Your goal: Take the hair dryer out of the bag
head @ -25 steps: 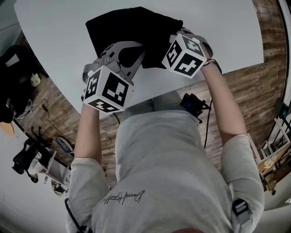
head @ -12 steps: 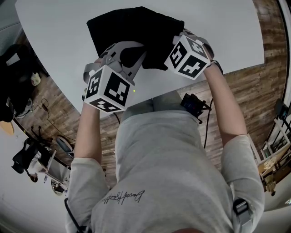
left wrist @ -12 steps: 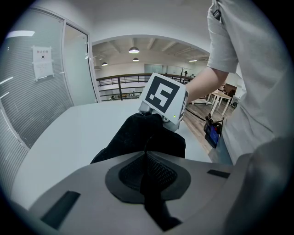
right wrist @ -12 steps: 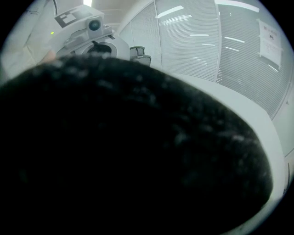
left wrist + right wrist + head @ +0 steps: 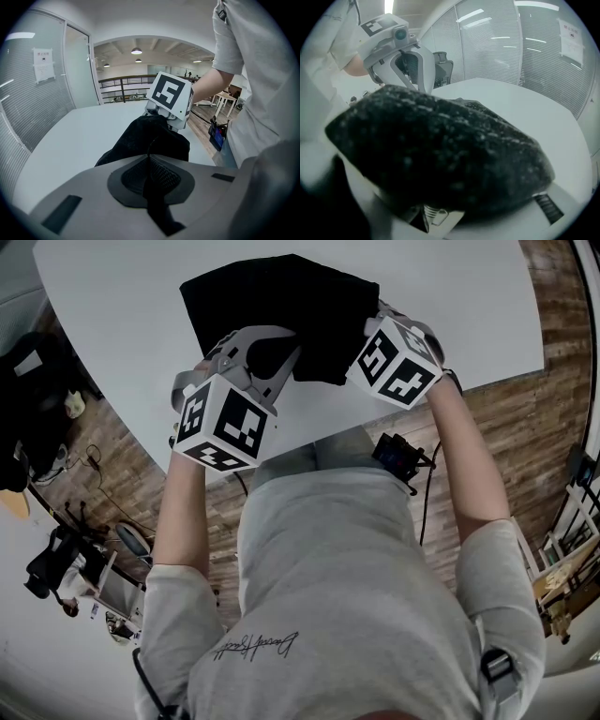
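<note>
Left gripper [image 5: 151,158] is pinching the soft black fabric bag [image 5: 281,292] by a fold while right gripper [image 5: 364,334], jaws spread, is straddling its bulging end.

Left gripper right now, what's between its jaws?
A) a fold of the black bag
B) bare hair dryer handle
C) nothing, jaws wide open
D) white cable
A: the left gripper view shows the left gripper shut on a strip of the black bag fabric.

Black fabric bag [image 5: 281,301] — bulging, lumpy, lying on white table [image 5: 122,324], near edge.
</note>
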`<state>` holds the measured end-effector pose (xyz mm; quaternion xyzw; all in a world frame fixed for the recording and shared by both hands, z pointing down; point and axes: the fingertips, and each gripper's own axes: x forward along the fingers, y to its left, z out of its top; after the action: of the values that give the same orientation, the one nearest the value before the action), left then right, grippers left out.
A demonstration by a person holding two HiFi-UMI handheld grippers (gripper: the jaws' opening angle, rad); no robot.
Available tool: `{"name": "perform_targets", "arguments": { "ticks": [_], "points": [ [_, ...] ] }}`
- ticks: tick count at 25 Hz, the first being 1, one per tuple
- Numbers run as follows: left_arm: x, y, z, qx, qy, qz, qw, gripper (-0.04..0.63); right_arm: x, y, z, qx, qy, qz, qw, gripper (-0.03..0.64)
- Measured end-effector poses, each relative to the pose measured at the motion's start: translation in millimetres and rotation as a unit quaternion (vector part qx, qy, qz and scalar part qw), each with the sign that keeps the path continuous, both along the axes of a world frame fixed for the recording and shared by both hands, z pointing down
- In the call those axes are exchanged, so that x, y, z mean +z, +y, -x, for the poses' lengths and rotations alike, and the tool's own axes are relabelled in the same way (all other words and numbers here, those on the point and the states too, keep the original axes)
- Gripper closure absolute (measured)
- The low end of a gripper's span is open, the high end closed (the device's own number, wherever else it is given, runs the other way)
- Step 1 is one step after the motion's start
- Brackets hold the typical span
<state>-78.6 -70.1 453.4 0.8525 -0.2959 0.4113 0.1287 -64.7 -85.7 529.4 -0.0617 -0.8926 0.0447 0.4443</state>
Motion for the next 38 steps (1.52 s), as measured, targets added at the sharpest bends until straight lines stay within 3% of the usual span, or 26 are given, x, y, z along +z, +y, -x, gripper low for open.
{"name": "perform_targets", "arguments": {
  "ticks": [38],
  "points": [
    [2,2,0,-0.003,-0.015,-0.001,0.9999,0.575,-25,-2,-39,0.053,-0.021,0.009,0.998,0.394]
  ]
}}
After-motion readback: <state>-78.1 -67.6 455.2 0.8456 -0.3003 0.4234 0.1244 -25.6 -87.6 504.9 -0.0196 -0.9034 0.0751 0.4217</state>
